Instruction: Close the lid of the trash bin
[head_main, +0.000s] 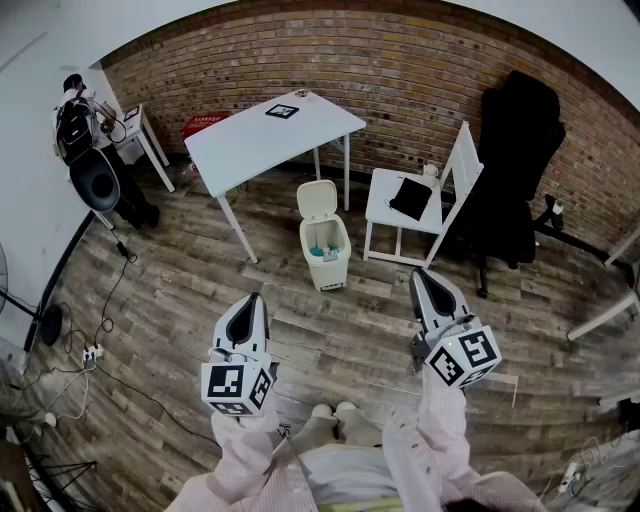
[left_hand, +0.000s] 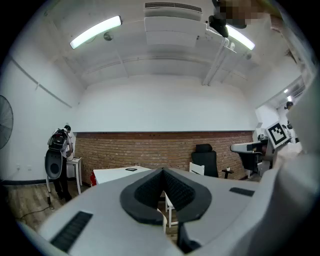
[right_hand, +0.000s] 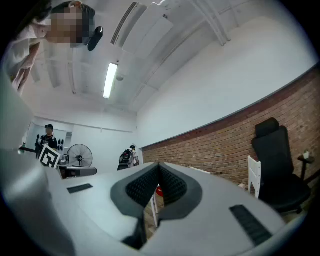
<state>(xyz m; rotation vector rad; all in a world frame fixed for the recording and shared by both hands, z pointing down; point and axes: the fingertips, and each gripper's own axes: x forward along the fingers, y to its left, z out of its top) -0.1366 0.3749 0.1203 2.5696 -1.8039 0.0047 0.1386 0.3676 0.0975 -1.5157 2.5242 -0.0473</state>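
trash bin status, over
Both shut, empty: left gripper, right gripper. Ahead, trash bin open, lid up. Bare floor between, nothing blocking.

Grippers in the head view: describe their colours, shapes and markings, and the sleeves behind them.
The left gripper and right gripper are pale grey, tapering to black-lined tips. Each carries a cube of black-and-white square markers. The sleeves are pale pink.

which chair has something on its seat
The white wooden chair beside the open white trash bin: a flat black object lies on it. The other is a black office chair.
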